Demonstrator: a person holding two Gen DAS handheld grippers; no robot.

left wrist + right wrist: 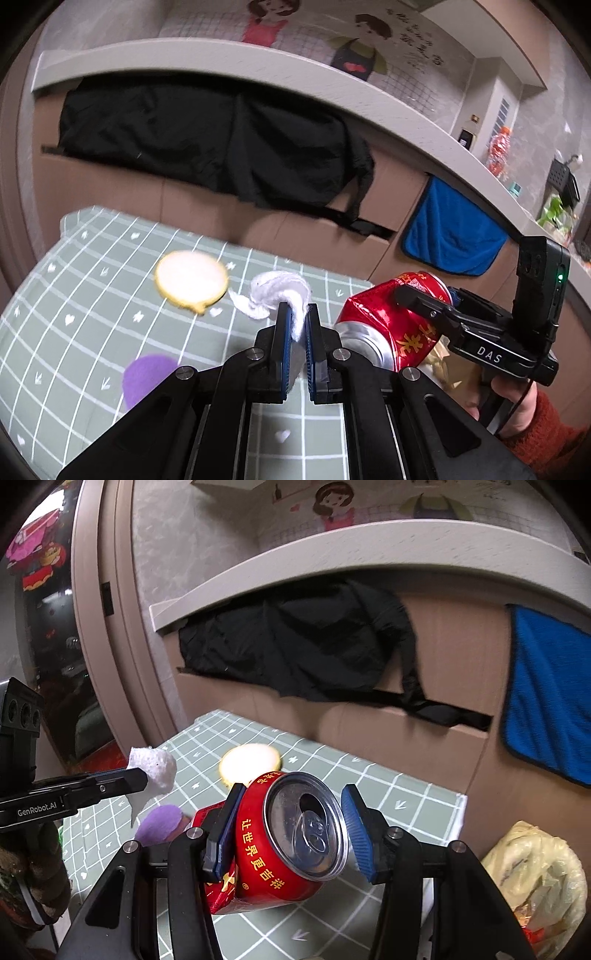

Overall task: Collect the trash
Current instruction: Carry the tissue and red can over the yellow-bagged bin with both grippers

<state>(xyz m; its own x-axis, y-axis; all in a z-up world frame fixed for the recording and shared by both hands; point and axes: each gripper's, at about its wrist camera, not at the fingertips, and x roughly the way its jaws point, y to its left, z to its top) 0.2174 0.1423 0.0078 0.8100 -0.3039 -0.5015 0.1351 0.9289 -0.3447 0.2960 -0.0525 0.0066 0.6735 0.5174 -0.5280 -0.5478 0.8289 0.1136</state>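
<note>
Left wrist view, yellow disc point(191, 281), purple disc point(147, 376), blue towel point(452, 236) nearby

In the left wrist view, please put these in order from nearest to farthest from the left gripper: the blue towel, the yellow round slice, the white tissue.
1. White tissue: pinched in the left gripper itself.
2. Yellow round slice: on the checked cloth, ahead and to the left.
3. Blue towel: hanging beyond the table, far right.
</note>
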